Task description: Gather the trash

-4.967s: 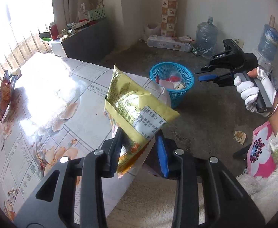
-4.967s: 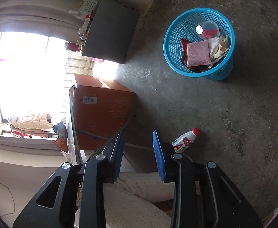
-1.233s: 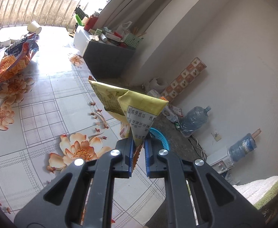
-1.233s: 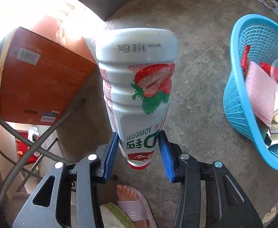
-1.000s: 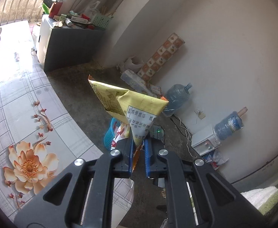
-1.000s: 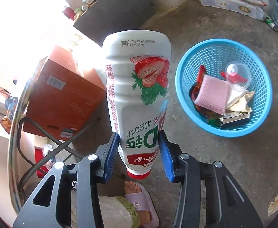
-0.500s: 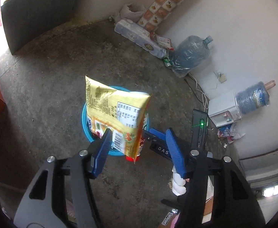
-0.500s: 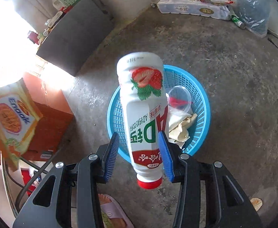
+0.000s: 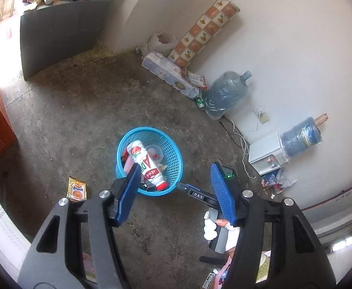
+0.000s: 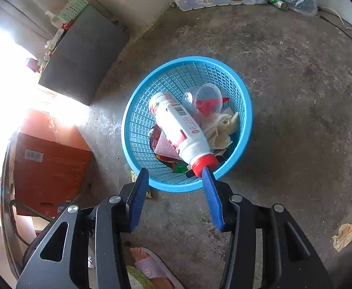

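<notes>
Concrete floor (image 10: 296, 96); bottle (image 10: 178, 125) in blue basket (image 10: 244, 130); wrapper (image 9: 76, 189) beside.

Count by kind:
- blue mesh basket (image 10: 244, 110): one.
- white drink bottle (image 10: 179, 130), lying in the basket: one.
- clear plastic cup (image 10: 203, 96) in the basket: one.
- snack packet (image 9: 76, 189) on the floor: one.
- large water jugs (image 9: 226, 94): two.
- crumpled scrap (image 10: 344, 237) on the floor: one.
</notes>
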`<state>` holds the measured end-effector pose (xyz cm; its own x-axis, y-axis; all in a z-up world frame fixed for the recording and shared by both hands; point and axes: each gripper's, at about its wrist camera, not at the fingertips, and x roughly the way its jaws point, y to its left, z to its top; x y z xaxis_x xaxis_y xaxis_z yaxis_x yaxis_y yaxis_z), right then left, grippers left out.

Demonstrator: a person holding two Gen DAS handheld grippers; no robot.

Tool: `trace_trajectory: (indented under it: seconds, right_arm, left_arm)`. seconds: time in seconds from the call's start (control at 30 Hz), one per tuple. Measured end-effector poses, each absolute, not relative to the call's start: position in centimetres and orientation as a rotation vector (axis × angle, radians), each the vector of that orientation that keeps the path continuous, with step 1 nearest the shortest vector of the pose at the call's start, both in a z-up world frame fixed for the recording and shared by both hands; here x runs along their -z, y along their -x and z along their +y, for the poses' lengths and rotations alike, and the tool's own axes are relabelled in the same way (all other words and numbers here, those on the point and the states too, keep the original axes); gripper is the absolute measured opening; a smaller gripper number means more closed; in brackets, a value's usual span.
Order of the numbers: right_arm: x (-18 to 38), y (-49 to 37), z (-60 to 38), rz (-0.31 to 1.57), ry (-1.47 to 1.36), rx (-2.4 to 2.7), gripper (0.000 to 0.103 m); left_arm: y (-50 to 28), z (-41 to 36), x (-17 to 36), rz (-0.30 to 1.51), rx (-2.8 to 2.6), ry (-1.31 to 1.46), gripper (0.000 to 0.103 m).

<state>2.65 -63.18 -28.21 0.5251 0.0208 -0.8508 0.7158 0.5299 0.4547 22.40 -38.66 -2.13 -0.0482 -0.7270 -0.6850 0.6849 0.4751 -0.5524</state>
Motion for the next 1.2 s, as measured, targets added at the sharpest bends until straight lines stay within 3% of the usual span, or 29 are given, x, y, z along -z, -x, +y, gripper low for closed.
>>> trace_trajectory:
  seconds: [0.1,0.33,0.8,0.97,1.2]
  right_arm:
    - [26.4,-3.4,-61.6,0.941,-0.867,0.458,0.049]
    - [24.7,-10.6,-53.0,1.006,-0.733,0.150,0.071]
    - [49.5,-27.1,-45.1,1.413,-0.852,0.208,0.073]
    - [53.5,-30.3,-44.2,1.456,-0.853,0.296,0.078]
    - [56.6,-31.7,-43.3,1.517,-0.761,0.403,0.078]
  left_arm:
    - [-22.7,-34.2,-0.3,1.088,1.122,0.073,0.062]
    - [-22.3,-22.2,-3.7,0.986,1.007,0.111,0.072]
    - [-21.6,-5.1,-4.2,0.957,0.689,0.222,0.075]
    - [-22.1,-2.5,-3.6,0.981,0.595,0.233,0.075]
    - [-23.5,-0.3,-1.6,1.038,0.523,0.267,0.075]
